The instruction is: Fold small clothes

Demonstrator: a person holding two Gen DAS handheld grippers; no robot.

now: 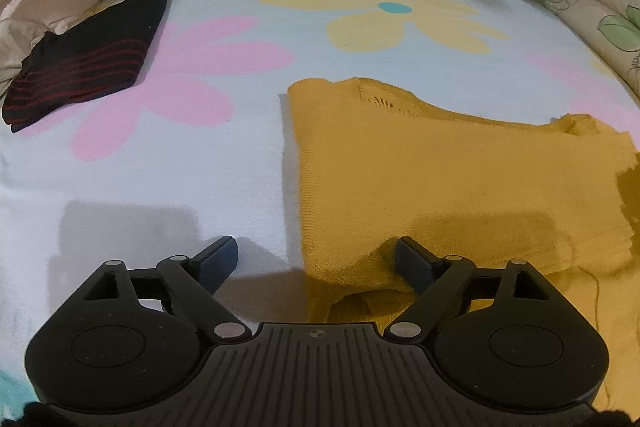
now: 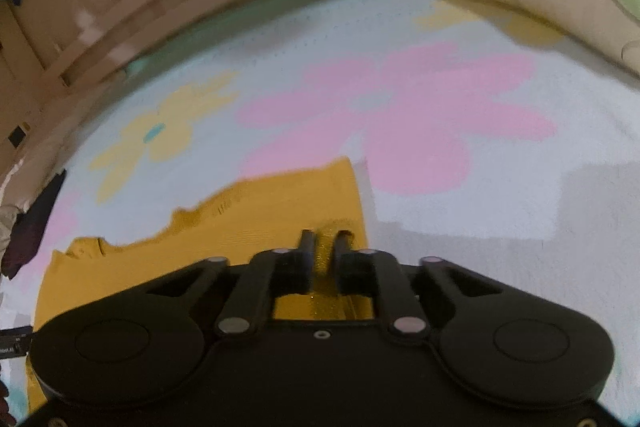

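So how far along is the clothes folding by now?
One piece looks finished: a black garment with red stripes lies folded flat near the pillows. The yellow knit sweater is in hand; it lies partly folded on the flowered bedsheet, and the right gripper pinches its edge, while the left gripper hangs open over its corner. Its remaining folds are still left.

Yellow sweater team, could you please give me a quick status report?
Left gripper open, over the yellow sweater near-left corner. Right gripper shut on sweater edge. Folded dark striped garment lies apart, nothing in the way.
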